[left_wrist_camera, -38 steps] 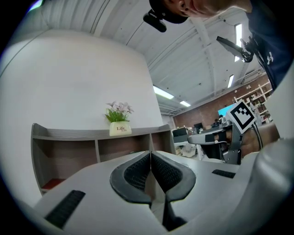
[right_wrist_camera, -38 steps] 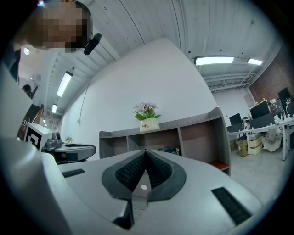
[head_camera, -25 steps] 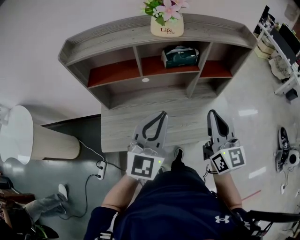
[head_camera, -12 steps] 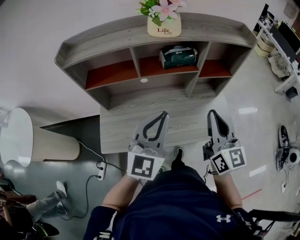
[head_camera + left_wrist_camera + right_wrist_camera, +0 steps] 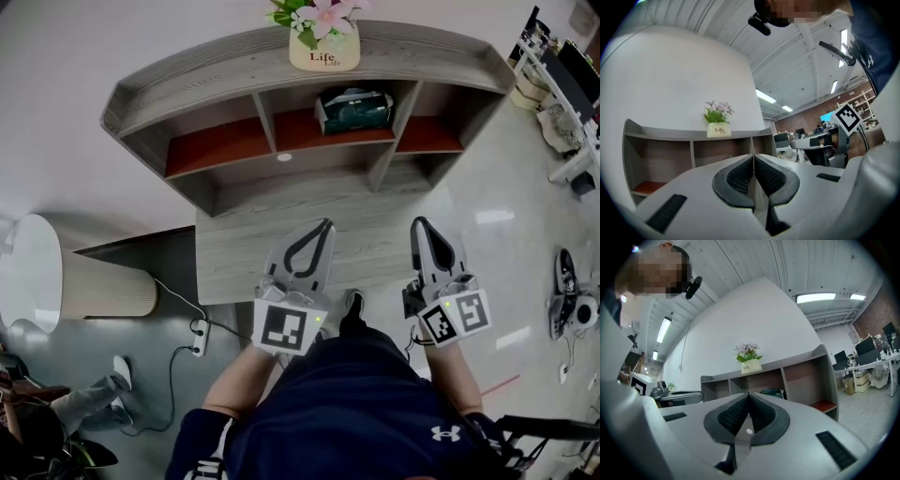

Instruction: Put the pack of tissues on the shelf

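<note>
Your left tongs (image 5: 325,226) are pressed fully together with nothing between them; in the left gripper view the two ribbed pads (image 5: 739,176) meet along one line. Your right tongs (image 5: 417,223) are drawn together the same way and also carry nothing, the pads (image 5: 761,414) touching at the tips in the right gripper view. Both hover over the near part of the grey wooden bench (image 5: 234,253), side by side and apart from each other, pointing toward the shelf (image 5: 187,73).

The pack of tissues (image 5: 354,109), dark green in a shiny wrap, lies in the middle compartment of the shelf, on its red-brown floor, toward the right divider. It is well apart from both tongs. The right gripper view shows it (image 5: 772,392) just above the tong tips, inside that same compartment.

A cream flower pot (image 5: 323,49) with pink blooms stands on the top board of the shelf, above the middle compartment. The left and right compartments show only their red-brown floors. Left of the bench, on the floor, stands a pale cylinder (image 5: 66,281), with a white power strip (image 5: 200,339) beside it.
</note>
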`<state>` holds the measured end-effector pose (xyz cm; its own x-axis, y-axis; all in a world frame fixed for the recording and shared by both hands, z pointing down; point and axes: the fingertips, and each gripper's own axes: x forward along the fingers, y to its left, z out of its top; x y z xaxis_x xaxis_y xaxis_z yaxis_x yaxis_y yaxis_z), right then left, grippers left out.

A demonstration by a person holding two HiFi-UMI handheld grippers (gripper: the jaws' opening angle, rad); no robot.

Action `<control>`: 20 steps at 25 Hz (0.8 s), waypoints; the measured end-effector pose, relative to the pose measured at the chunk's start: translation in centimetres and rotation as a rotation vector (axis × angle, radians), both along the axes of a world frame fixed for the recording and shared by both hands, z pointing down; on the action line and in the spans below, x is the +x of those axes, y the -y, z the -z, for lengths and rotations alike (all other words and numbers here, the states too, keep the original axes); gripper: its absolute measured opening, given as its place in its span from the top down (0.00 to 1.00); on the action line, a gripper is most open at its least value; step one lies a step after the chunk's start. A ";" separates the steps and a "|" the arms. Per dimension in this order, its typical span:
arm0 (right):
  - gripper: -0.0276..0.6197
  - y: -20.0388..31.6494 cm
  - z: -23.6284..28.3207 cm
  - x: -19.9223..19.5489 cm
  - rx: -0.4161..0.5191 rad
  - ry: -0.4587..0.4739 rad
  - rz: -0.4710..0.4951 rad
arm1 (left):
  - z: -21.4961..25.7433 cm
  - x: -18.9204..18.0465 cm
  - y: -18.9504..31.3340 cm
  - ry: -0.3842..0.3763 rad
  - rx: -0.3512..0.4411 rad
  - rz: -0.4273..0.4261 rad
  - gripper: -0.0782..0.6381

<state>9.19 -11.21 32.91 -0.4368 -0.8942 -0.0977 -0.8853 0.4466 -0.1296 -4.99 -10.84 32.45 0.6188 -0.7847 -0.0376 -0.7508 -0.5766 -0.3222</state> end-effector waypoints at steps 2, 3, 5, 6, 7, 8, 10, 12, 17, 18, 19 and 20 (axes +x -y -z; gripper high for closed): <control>0.94 0.2 -0.1 0.1 -0.002 0.002 0.000 | -0.1 0.0 0.2 -0.001 -0.004 0.004 0.86; 0.94 0.3 -0.2 0.2 -0.004 0.003 -0.001 | -0.2 -0.1 0.3 -0.001 -0.006 0.006 0.86; 0.94 0.5 -0.3 0.3 -0.009 0.004 -0.001 | -0.2 -0.1 0.5 0.001 -0.007 0.008 0.86; 0.94 0.7 -0.3 0.3 -0.010 0.005 -0.001 | -0.2 0.0 0.7 0.000 -0.007 0.009 0.86; 0.94 0.8 -0.4 0.4 -0.011 0.006 -0.001 | -0.3 0.0 0.8 -0.001 -0.007 0.009 0.86; 0.94 0.9 -0.5 0.4 -0.012 0.007 -0.002 | -0.4 0.0 0.9 -0.002 -0.009 0.009 0.86; 0.94 1.1 -0.6 0.5 -0.015 0.008 -0.003 | -0.5 0.2 1.2 0.003 -0.009 0.008 0.86; 0.94 1.2 -0.8 0.5 -0.018 0.008 -0.003 | -0.7 0.3 1.3 0.007 -0.011 0.006 0.86; 0.94 1.7 -0.8 0.7 -0.018 0.007 0.000 | -0.7 0.4 1.8 -0.007 -0.019 0.013 0.86; 0.94 1.8 -0.8 0.8 -0.019 0.005 -0.001 | -0.7 0.5 1.9 -0.008 -0.020 0.014 0.86; 0.94 1.9 -0.9 0.9 -0.020 0.004 -0.002 | -0.7 0.6 2.0 -0.006 -0.019 0.013 0.86; 0.94 2.0 -1.0 1.0 -0.022 0.004 -0.002 | -0.7 0.6 2.1 -0.005 -0.019 0.013 0.86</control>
<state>10.17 -13.25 33.88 -0.4343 -0.8973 -0.0793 -0.8859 0.4414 -0.1426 -4.36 -12.99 33.19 0.6086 -0.7931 -0.0257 -0.7596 -0.5729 -0.3078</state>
